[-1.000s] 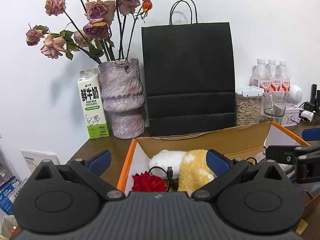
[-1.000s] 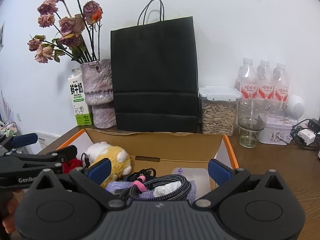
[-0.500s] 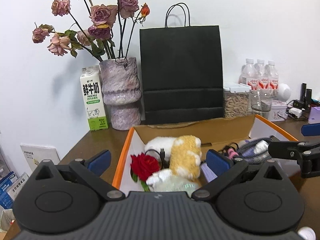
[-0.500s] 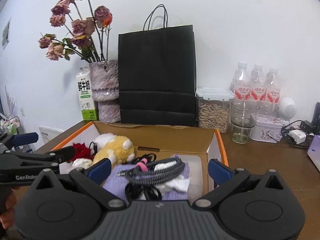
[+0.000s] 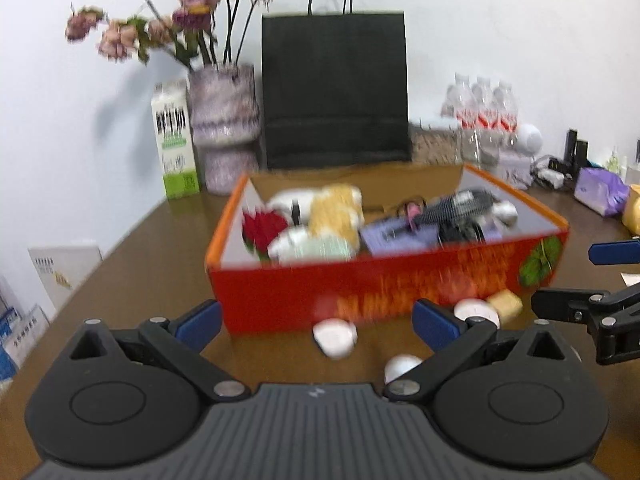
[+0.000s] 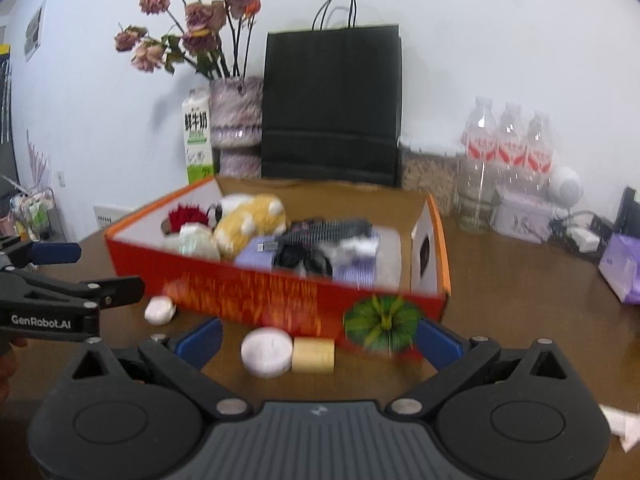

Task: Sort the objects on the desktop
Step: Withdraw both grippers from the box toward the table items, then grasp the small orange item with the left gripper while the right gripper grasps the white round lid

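Both claws have pulled back from over the red box (image 6: 304,300), and now the right claw (image 6: 318,340), jaws apart and empty like the left claw (image 5: 316,320), faces the candle (image 6: 267,352) lying just before the box's front wall.

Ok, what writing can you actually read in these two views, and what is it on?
"GenRobot.AI": on the side of the left tongs, seen from the right wrist view.
"鲜牛奶": on the milk carton, readable in the right wrist view only; its smaller print is too blurred.
Water bottles: red labels, blurred.
Red box front: print smeared, unreadable.
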The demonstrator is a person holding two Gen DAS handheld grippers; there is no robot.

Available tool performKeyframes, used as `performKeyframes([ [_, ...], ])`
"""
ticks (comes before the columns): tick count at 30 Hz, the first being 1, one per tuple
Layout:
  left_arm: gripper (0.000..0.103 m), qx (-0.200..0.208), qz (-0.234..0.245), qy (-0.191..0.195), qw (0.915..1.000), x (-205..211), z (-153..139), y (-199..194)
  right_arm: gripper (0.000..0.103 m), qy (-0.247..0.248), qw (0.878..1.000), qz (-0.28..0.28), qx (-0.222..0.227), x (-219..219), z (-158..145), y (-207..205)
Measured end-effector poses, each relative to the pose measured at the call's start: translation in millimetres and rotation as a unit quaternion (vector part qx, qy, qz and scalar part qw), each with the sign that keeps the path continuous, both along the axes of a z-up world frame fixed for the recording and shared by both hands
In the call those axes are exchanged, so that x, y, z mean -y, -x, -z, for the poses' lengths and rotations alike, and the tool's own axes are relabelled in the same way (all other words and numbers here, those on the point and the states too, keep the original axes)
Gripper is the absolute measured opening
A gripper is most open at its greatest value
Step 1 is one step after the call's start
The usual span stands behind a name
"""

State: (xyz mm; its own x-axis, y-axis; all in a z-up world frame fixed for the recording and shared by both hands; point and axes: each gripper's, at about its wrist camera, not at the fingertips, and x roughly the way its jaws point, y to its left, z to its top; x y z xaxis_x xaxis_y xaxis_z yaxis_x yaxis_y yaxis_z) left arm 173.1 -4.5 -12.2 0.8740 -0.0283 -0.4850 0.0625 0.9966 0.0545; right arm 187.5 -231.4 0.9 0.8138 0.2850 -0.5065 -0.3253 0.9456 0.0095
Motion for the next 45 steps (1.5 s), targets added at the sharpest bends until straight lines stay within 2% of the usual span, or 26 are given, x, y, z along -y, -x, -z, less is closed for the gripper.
performKeyframes([
  [10, 0.102, -0.036, 0.039, -0.002, 0.9986, 10.9, 15.4, 22.4, 0.103, 0.033, 0.998, -0.008, -0.048, 6.8, 31.0, 27.2],
  [16, 0.094, -0.056, 0.056, 0.009, 0.9968, 19.4, 23.3, 22.6, 0.103, 0.039, 0.998, -0.009, -0.057, 5.6, 36.6, 27.2],
  [22, 0.078, -0.073, 0.063, 0.020, 0.9951, 26.1, 31.4, 17.8, 0.102, 0.039, 0.997, -0.009, -0.066, 4.4, 40.7, 21.9],
  [24, 0.063, -0.079, 0.067, 0.025, 0.9943, 27.6, 33.5, 16.2, 0.102, 0.036, 0.997, -0.008, -0.071, 4.4, 41.4, 20.5],
  [25, 0.060, -0.081, 0.069, 0.025, 0.9940, 28.4, 34.4, 15.7, 0.102, 0.034, 0.997, -0.008, -0.073, 4.4, 41.8, 20.0],
  [27, 0.044, -0.077, 0.072, 0.024, 0.9942, 30.0, 34.2, 16.6, 0.102, 0.036, 0.997, -0.007, -0.072, 3.2, 41.6, 20.3],
  [30, 0.031, -0.072, 0.078, 0.022, 0.9941, 31.5, 34.4, 18.3, 0.102, 0.040, 0.997, -0.004, -0.069, 0.1, 41.3, 21.2],
  [35, 0.021, -0.070, 0.089, 0.022, 0.9933, 33.6, 34.4, 19.1, 0.101, 0.030, 0.997, -0.005, -0.077, 0.1, 42.1, 18.3],
  [36, 0.019, -0.070, 0.091, 0.024, 0.9931, 33.3, 34.3, 19.1, 0.097, 0.028, 0.997, -0.007, -0.076, 0.2, 41.9, 18.5],
  [39, 0.015, -0.070, 0.092, 0.027, 0.9929, 32.6, 34.8, 19.1, 0.073, 0.019, 0.997, -0.018, -0.066, -0.2, 39.6, 22.3],
  [41, 0.014, -0.070, 0.092, 0.028, 0.9929, 32.3, 34.9, 19.1, 0.039, 0.014, 0.998, -0.024, -0.059, -1.4, 38.1, 24.8],
  [45, 0.014, -0.070, 0.091, 0.028, 0.9930, 32.3, 34.9, 19.4, 0.039, 0.014, 0.998, -0.034, -0.053, -6.5, 36.7, 28.8],
])
